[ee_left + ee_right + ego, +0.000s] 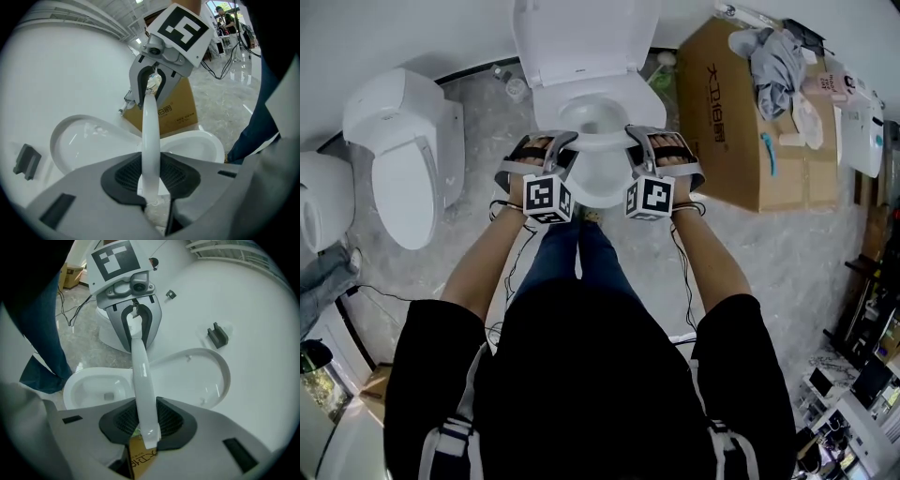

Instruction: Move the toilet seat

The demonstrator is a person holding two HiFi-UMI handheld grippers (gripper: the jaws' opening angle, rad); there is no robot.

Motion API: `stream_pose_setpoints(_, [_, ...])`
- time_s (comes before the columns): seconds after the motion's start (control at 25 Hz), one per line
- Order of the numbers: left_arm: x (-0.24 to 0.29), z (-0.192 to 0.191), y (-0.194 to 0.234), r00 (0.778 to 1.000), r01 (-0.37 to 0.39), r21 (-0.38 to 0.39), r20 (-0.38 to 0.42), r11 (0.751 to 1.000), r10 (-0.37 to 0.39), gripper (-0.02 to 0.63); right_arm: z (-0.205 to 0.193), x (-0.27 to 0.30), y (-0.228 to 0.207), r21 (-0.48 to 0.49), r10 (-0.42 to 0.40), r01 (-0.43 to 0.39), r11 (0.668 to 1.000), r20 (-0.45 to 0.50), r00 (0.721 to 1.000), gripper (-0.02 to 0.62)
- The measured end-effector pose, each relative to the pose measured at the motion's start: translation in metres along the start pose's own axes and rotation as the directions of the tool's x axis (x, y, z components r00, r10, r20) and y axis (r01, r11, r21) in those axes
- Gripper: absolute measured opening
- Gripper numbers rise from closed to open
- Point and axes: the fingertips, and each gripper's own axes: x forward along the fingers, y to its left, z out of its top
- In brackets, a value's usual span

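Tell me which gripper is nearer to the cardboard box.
Right. The right gripper holds the toilet seat beside the cardboard box; the left gripper holds its far side, across the bowl.

- Grey marbled floor (787, 253) all round, glossy, catching the light out in the open hall.
- Plain white wall (403, 33) along the far side.
- Over on the left, a spare white toilet (408, 159) with its lid down, and another white fixture (317, 211) cut off at the left edge.
- On the right, a big cardboard box (722, 131) by the far wall, with grey cloth (776, 58) heaped on top.
- Black cables (380, 294) trailing across the floor, near left.
- In the near right corner, cluttered shelves (862, 375), too small to make out.
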Motion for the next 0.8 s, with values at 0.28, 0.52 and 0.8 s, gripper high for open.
stream_pose_setpoints(0.28, [0.000, -0.001, 0.028, 1.000, -0.004, -0.020, 0.000, 1.000, 0.004, 0.098, 0.004, 0.007, -0.028, 0.000, -0.004, 0.004, 1.000, -0.002, 1.000, 0.097])
stream_pose_setpoints(0.52, [0.002, 0.000, 0.049, 1.000, -0.009, -0.038, 0.006, 0.999, 0.009, 0.095, 0.006, 0.009, -0.051, 0.022, -0.003, 0.003, 1.000, -0.016, 1.000, 0.094])
stream_pose_setpoints(0.8, [0.006, -0.003, 0.075, 1.000, -0.012, -0.061, 0.007, 0.998, 0.013, 0.092, 0.007, 0.021, -0.073, 0.017, 0.017, -0.017, 1.000, -0.007, 1.000, 0.097])
